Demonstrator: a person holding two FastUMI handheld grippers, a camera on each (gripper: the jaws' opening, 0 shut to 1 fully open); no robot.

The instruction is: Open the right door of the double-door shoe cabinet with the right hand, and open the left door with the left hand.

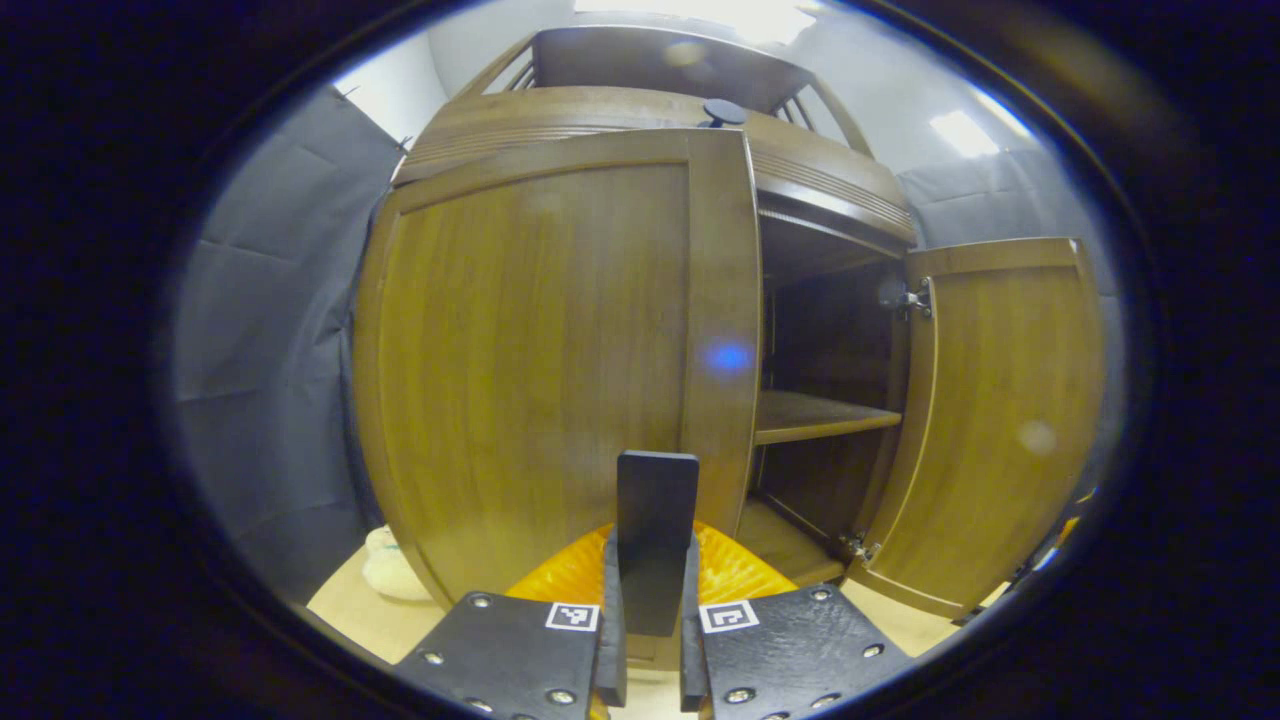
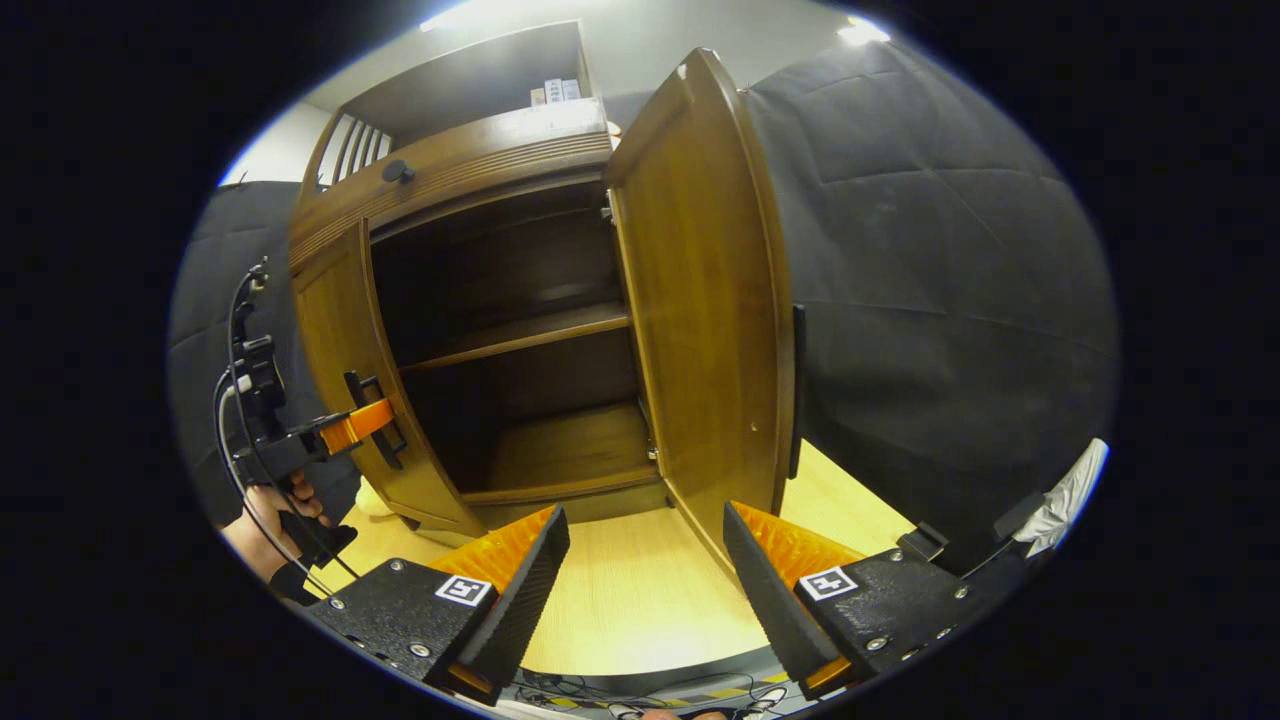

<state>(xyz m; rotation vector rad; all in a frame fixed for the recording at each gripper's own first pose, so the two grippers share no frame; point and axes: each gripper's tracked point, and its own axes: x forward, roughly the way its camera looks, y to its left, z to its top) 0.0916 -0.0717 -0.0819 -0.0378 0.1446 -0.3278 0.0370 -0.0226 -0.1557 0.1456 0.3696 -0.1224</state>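
Note:
The wooden shoe cabinet (image 1: 640,110) stands close in front of me. In the left gripper view its left door (image 1: 530,370) faces me, closed or nearly so, and my left gripper (image 1: 650,575) is shut on that door's dark upright handle (image 1: 656,500). The right door (image 1: 1000,420) is swung wide open. In the right gripper view the right door (image 2: 700,300) stands edge-on with its dark handle (image 2: 797,390) on the outer side. My right gripper (image 2: 648,560) is open and holds nothing, a little short of that door's lower edge. The left gripper (image 2: 350,425), held by a hand (image 2: 262,530), grips the left door's handle (image 2: 378,420).
Inside the cabinet (image 2: 450,170) a shelf (image 2: 520,335) and a bottom board (image 2: 560,450) are bare. A round knob (image 2: 398,172) sits on the strip above the doors. A pale soft thing (image 1: 385,570) lies on the wooden floor (image 2: 640,590) by the cabinet's left foot. Cables (image 2: 560,690) trail below.

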